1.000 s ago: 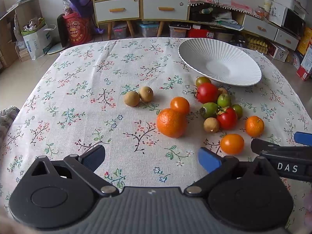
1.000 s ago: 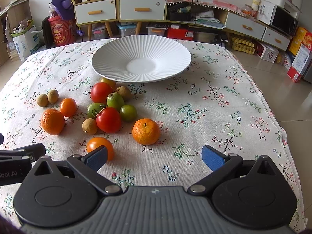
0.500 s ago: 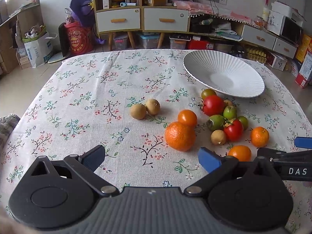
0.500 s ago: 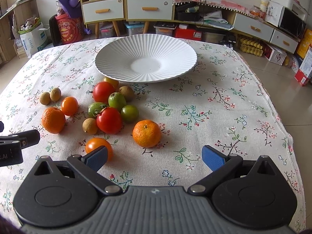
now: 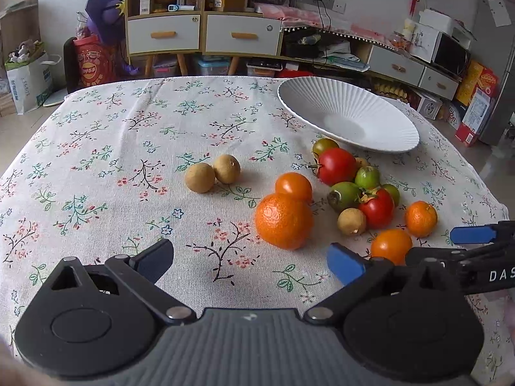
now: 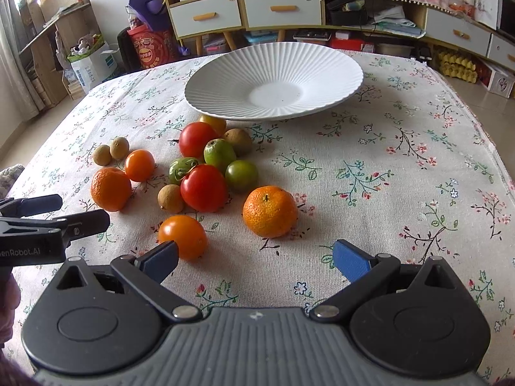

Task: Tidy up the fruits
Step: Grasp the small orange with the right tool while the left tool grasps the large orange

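Both grippers are hovering low over the floral tablecloth (image 5: 135, 148) with nothing between their fingers: the left gripper (image 5: 249, 259) is standing with its blue pads spread wide, and the right gripper (image 6: 256, 255) is likewise spread wide. Compared with a second ago, both views are sitting closer to the cloth and tilted up, so the cabinets (image 5: 206, 29) behind are showing more fully. The fruits themselves are lying where they were. The large orange (image 5: 283, 220) is resting just ahead of the left gripper, touching a smaller orange tomato (image 5: 293, 186); two brown longans (image 5: 212, 173) are sitting apart to its left. In the right view a mandarin (image 6: 269, 211) is lying ahead between the fingers, and an orange tomato (image 6: 182, 236) is sitting beside the left pad. The white ribbed plate (image 6: 273, 78) is standing behind the cluster, holding no fruit.
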`<state>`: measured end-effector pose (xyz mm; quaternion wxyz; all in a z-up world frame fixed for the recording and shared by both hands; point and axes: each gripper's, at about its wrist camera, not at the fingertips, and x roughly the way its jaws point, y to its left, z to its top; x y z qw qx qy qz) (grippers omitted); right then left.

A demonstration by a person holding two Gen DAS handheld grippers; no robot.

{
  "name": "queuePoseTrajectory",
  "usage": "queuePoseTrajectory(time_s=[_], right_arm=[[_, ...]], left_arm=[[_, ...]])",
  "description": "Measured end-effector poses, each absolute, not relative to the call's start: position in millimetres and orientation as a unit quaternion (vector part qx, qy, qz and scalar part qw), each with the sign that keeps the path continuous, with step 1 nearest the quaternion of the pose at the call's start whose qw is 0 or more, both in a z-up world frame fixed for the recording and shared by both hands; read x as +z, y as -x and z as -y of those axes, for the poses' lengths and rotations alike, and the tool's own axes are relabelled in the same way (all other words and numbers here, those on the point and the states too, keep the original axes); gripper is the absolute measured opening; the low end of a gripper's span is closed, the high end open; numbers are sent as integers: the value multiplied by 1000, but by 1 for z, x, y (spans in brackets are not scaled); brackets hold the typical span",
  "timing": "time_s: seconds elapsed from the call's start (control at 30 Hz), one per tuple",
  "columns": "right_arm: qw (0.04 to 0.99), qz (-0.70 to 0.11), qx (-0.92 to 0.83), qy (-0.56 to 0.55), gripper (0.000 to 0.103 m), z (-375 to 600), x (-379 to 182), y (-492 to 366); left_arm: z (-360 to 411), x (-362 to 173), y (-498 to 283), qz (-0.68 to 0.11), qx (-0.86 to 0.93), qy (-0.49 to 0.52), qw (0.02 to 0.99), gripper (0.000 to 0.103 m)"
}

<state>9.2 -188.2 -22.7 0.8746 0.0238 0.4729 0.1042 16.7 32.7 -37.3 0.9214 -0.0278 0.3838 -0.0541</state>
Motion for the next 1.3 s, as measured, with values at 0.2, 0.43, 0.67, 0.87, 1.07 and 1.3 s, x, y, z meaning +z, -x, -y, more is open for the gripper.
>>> queuePoseTrajectory(time_s=[0.2,0.43,0.67,0.87,1.07,1.3], right_arm=[[878,-468,97,-33,96,193,-25,-10],[883,-457,106,-32,82,192,-22,-8],[887,-448,109,10,65,186,-21,-6],[890,-443,108,14,53,187,-23,-8],[898,-425,111,32,38,183,-25,-13],[899,-423,106,36,34,181,-24,-15]], left_arm=[[-27,-49,-20,-392,-44,-8,919,101],[-28,-47,-20,-389,-46,-8,920,101],[-25,-44,-16,-373,-57,-14,926,86],[-25,-41,-19,-364,-79,11,928,71],[-22,-41,-25,-356,-88,21,930,53],[-16,-37,-25,-348,-96,6,932,42]])
